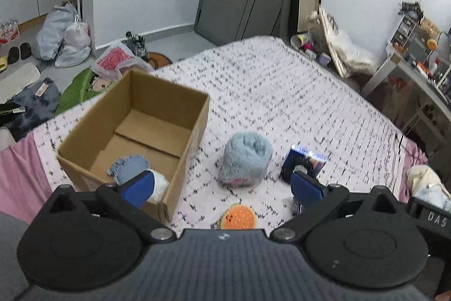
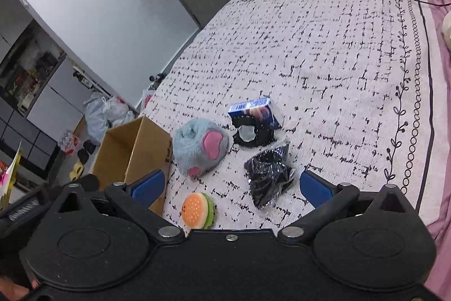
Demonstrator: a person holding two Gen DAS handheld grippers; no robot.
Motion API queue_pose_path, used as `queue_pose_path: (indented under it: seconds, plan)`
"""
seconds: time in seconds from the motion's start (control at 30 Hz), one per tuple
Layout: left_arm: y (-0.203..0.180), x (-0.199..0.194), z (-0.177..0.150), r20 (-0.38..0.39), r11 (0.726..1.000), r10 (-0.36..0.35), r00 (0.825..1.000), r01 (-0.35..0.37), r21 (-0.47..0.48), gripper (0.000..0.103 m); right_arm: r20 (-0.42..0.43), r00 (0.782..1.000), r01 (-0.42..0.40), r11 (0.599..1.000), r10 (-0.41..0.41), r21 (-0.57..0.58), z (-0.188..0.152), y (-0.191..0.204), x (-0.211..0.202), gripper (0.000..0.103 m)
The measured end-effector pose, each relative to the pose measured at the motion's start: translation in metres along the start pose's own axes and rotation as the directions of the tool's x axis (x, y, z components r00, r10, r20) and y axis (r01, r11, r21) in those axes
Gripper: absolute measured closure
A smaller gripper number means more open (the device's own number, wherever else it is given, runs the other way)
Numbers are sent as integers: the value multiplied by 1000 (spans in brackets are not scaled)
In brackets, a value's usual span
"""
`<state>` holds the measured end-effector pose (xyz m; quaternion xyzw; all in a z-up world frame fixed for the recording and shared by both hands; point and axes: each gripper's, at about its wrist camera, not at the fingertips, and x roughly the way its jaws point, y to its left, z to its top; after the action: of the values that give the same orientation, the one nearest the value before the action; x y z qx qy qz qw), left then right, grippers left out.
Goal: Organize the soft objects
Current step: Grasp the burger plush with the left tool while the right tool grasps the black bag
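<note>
An open cardboard box (image 1: pixel 157 109) stands on the bed at the left, with a blue and white soft item (image 1: pixel 132 168) inside its near corner. A fluffy blue paw plush (image 1: pixel 244 158) with pink pads lies right of the box; it also shows in the right wrist view (image 2: pixel 200 145). A burger plush (image 1: pixel 238 217) lies near me, also in the right wrist view (image 2: pixel 197 210). A black plastic-wrapped bundle (image 2: pixel 267 177) lies between the right fingers. My left gripper (image 1: pixel 222 186) is open and empty above the bed. My right gripper (image 2: pixel 231 186) is open and empty.
A blue carton (image 2: pixel 255 110) and a black round object (image 2: pixel 251 134) lie behind the plush. The patterned bedspread (image 2: pixel 324 52) covers the bed, pink sheet (image 2: pixel 439 131) at its edge. Bags (image 1: pixel 64 33) and clutter lie on the floor beyond the box. A desk (image 1: pixel 417 69) stands at the right.
</note>
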<state>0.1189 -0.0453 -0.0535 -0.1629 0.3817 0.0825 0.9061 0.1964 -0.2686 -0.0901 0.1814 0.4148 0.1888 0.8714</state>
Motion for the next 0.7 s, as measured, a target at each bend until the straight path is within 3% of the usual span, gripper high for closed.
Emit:
queue_pose_path:
  seconds: [0.3,0.7]
  plan:
    - [-11,42,-26,-99,1000,11,995,-10,11,3,-52,999,14,997,-10,82,0,-21,18,0]
    - [-24,91,-47,-182,998,57,982,-50,44,4,-83,995,55,997,-51,49,10,-24,50,0]
